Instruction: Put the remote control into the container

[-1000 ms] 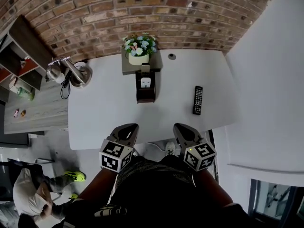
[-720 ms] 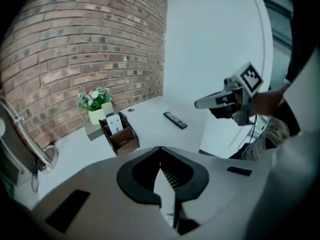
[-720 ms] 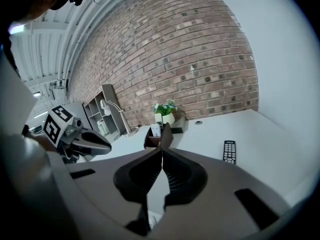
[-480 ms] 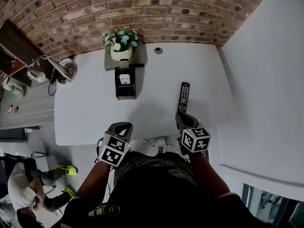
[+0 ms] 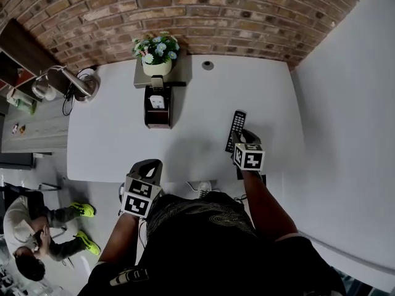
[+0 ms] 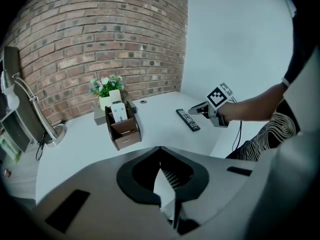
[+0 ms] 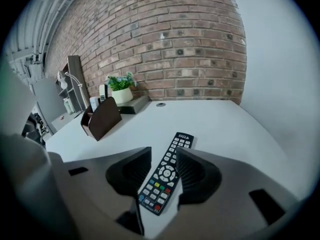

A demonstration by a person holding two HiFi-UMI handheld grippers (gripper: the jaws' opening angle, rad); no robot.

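Over on the right side of the white table, we've got the black remote lying flat with its buttons facing up, well apart from the brown container that sits nearer the middle, just in front of a flower pot by the brick wall. So the remote isn't in the container yet. Our right claw is down over the near end of the remote, and its jaws have just been opening. In the right gripper view they stand apart with the remote running lengthwise between them, one jaw on each side, and the pads aren't squeezing it, so nothing is gripped. Our left claw hangs at the near edge of the table on the left, away from everything, and its jaws are closed tip to tip with nothing between them. The container already has a small white gadget standing upright in its back slot. A desk lamp sits off at the far left corner.
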